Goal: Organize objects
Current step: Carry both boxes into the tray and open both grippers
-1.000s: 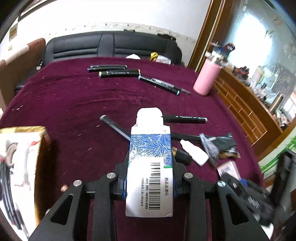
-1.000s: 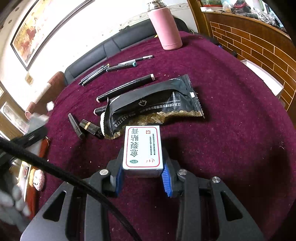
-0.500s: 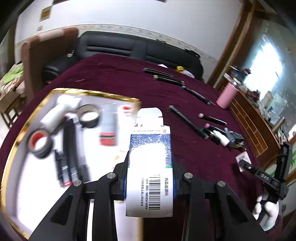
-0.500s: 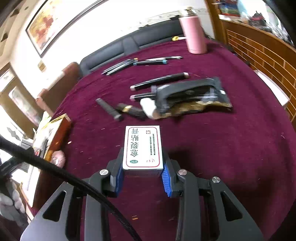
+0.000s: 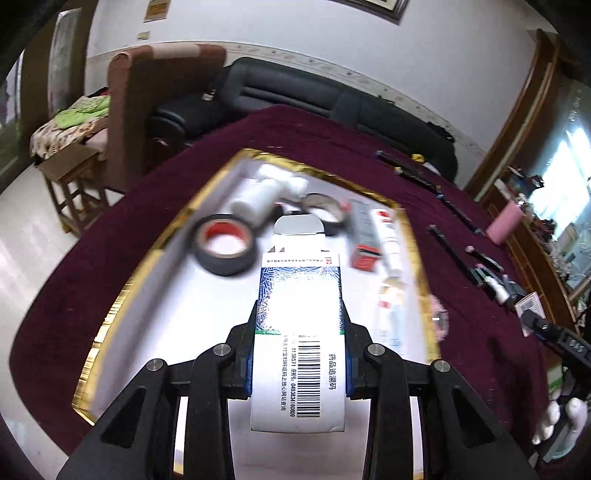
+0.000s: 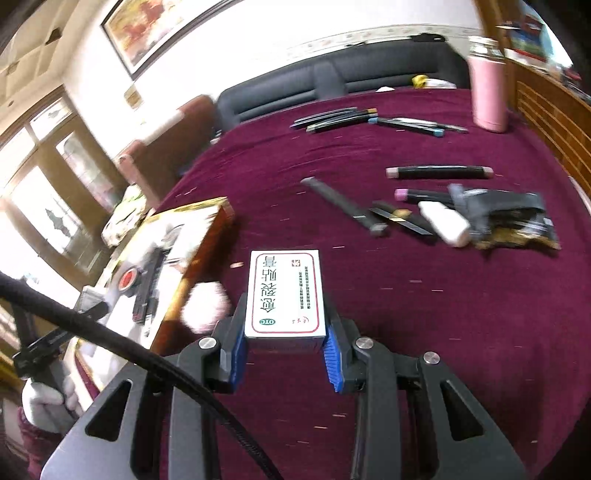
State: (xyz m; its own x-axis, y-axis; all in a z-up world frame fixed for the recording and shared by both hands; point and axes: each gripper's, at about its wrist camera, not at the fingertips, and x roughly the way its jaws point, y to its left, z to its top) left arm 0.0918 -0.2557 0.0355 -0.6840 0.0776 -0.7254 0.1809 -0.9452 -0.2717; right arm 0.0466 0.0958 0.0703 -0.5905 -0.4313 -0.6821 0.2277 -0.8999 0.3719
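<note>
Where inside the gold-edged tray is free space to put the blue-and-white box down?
Free: the near-left white floor of the tray, between its gold rim and the black tape roll. Crowded: the far end, around the white bottle, and the right side, along the tubes.

White walls, black sofa behind maroon-clothed table, brown armchair, framed painting, bright windows.
</note>
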